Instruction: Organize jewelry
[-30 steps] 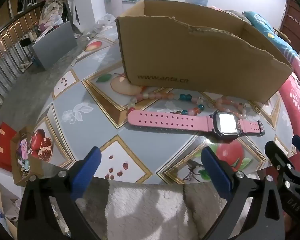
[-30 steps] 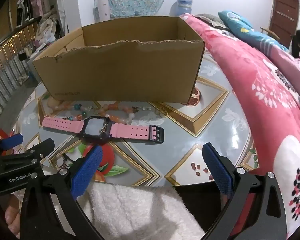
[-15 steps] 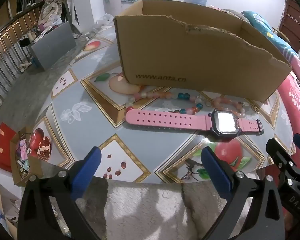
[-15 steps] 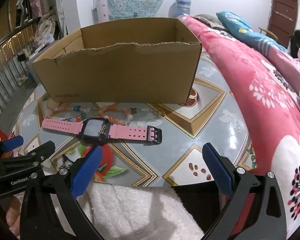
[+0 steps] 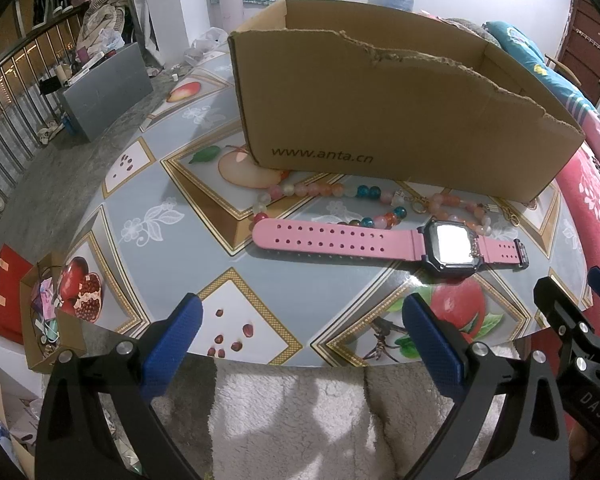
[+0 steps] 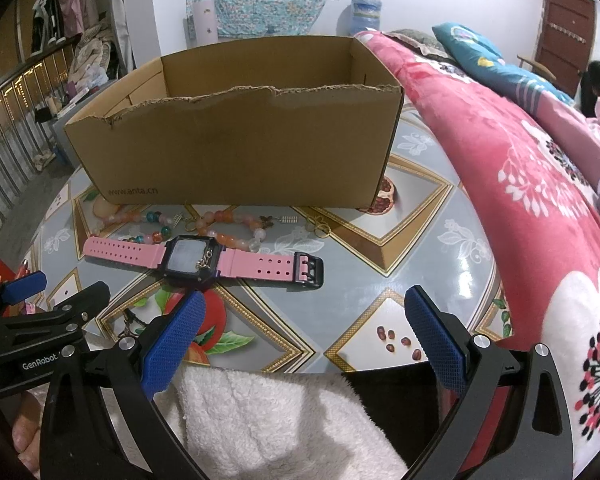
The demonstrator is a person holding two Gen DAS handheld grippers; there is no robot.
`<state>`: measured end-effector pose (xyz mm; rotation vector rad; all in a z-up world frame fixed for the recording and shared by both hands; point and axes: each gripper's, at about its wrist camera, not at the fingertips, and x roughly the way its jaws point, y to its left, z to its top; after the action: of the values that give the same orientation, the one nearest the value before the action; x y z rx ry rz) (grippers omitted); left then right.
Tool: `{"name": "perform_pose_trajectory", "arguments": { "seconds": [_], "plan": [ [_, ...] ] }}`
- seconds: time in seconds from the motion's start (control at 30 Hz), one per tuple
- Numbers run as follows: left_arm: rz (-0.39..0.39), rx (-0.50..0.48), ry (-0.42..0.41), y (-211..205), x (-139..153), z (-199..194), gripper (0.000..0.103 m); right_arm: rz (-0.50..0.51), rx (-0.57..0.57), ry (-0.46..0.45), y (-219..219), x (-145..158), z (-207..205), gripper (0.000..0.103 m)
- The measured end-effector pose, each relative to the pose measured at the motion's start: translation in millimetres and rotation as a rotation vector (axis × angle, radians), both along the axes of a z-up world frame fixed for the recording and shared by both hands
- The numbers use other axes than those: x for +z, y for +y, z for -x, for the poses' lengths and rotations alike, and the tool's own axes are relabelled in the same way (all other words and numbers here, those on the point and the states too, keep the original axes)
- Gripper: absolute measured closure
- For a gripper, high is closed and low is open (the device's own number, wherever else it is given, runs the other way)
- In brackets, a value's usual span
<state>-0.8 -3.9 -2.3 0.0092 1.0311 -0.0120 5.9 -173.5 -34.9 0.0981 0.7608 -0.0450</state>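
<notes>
A pink watch (image 5: 380, 242) is seen laid flat on the desk (image 5: 180, 208), just in front of the cardboard box (image 5: 400, 120). Its long axis is run left to right across both views, roughly parallel to the box's near wall. In the left wrist view the holed strap end is pointed left and the black buckle right; the dark square face is turned upward and set nearer the buckle end. In the right wrist view (image 6: 204, 258) a short bit of fine chain is seen draped over the face.

Between watch and box, two beaded bracelets are laid close together: one of pink, white and teal beads (image 5: 324, 200) to the left, partly touched by the strap, and one of orange and pale beads (image 6: 232, 226) to the right.

The left claw (image 5: 298, 344) is held spread wide above the near edge of the desk, with nothing between its blue pads (image 5: 172, 344). The right claw (image 6: 300, 338) is likewise held wide apart and empty, its left pad just short of the watch face. A fleecy white garment (image 6: 280, 420) is seen beneath both claws, and a red floral blanket (image 6: 540, 200) is lying to the right of the desk.
</notes>
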Motion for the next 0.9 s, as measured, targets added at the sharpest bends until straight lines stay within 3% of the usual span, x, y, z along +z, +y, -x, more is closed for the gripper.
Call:
{"name": "perform_pose_trajectory", "arguments": {
  "seconds": [0.9],
  "plan": [
    [-0.001, 0.001, 0.001, 1.0, 0.6, 0.8, 0.006, 0.007, 0.001, -0.002, -0.8, -0.3, 1.2, 0.008]
  ]
}}
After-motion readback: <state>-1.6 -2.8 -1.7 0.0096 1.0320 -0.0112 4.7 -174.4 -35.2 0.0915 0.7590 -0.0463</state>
